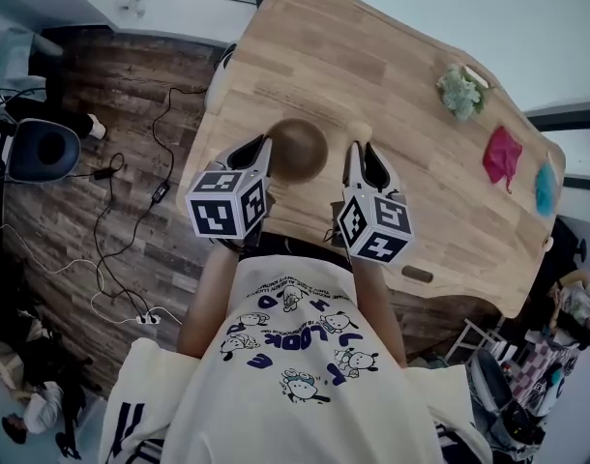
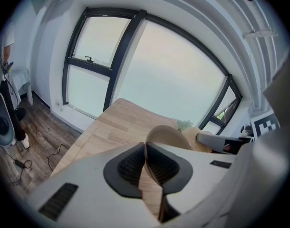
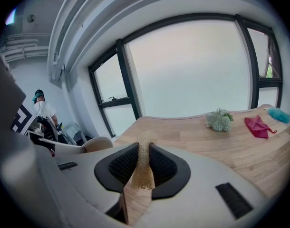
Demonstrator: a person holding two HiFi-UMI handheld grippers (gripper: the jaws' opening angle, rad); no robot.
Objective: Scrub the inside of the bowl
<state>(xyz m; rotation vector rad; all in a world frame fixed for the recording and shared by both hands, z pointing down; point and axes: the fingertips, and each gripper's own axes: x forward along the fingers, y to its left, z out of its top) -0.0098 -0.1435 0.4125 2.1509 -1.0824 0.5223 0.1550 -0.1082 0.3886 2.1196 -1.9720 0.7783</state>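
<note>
While the left claw [image 1: 256, 151] pinches the bowl [image 1: 298, 149] by its rim, the right claw [image 1: 363, 155] squeezes a gold scrubber [image 3: 142, 172]; the bowl's open inside sits just left of that claw, very near.

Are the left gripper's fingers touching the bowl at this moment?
Touching. The left gripper view shows the left gripper with its fingers pressed on either side of the rim of the bowl.

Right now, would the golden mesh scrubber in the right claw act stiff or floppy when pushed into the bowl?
The scrubber probably flops: its open mesh is pinched thin by the right claw and droops below. It looks light and rough, so it seems unlikely to slip.
</note>
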